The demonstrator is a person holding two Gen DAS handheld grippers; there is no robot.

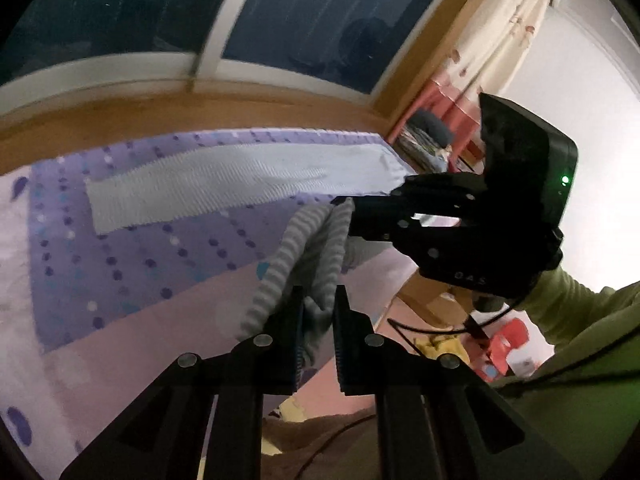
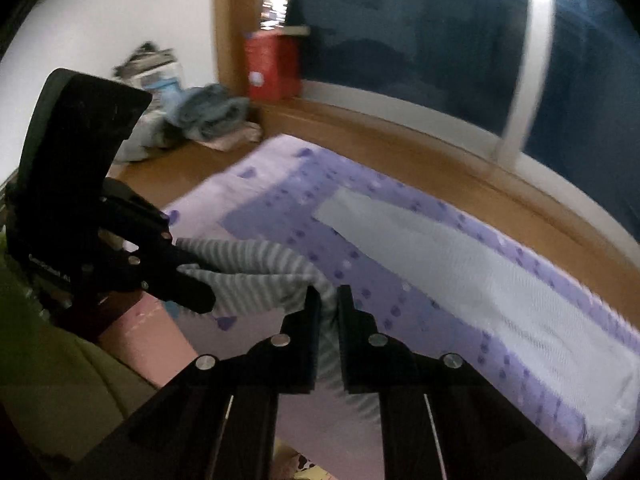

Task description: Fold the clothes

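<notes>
left wrist view: the left gripper [image 1: 317, 300] has its jaws clenched on a bunch of grey-and-white striped cloth [image 1: 296, 248], which rises in ribbed folds from between the fingers toward the right gripper [image 1: 352, 208], whose jaws pinch the same cloth at its upper end. the cloth hangs lifted above the bed [image 1: 120, 320], near its right edge. farther back, a pale ribbed towel [image 1: 224, 188] lies flat along the far edge of the bed on the purple dotted sheet. a green sleeve [image 1: 580, 320] shows behind the right gripper.

right wrist view: the right gripper [image 2: 329, 300] is closed on the striped cloth [image 2: 256, 268], a thin fold caught between its fingers; the cloth stretches left to the left gripper [image 2: 192, 276], which grips its other end. the picture is blurred, so the kind of garment is hard to tell. the towel [image 2: 460, 272] lies toward the far right edge of the bed [image 2: 248, 340]. by the far left corner, on the wooden ledge, sit a heap of blue clothes [image 2: 208, 114] and a red box [image 2: 272, 66].
</notes>
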